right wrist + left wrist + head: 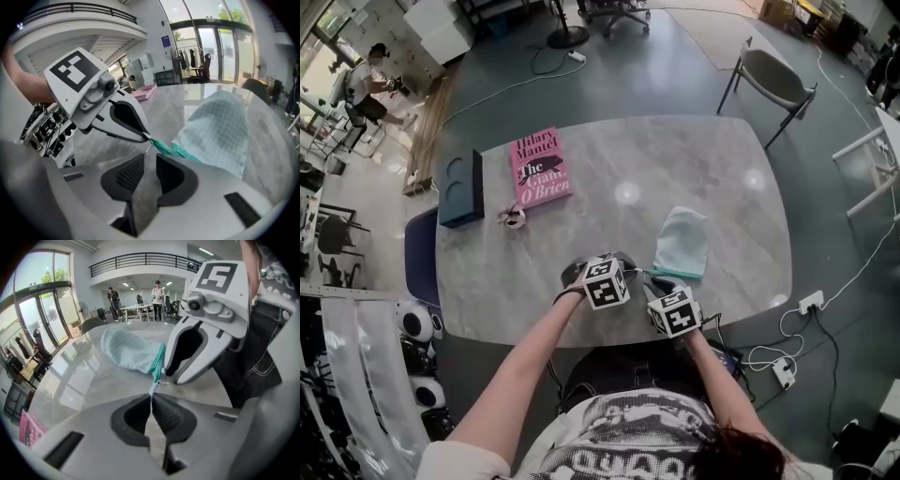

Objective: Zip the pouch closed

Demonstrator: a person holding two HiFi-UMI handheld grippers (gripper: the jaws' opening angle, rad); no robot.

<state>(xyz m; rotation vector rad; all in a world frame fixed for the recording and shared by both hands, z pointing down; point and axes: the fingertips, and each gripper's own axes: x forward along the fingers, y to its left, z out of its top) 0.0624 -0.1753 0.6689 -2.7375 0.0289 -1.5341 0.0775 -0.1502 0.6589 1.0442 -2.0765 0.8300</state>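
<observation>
Now the zipper pull (153, 386) is caught; zipping looks about to start.
Closed left tongs (151, 400) pinch it; open right tongs (150, 159) hold nothing and should steady the mint pouch (682, 242) next.

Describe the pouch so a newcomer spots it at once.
On the marble table, look to the right half, far from the pink book and dark box. The pouch lies just beyond the right gripper: the only soft, pale mint cloth thing, with a teal zip edge.
</observation>
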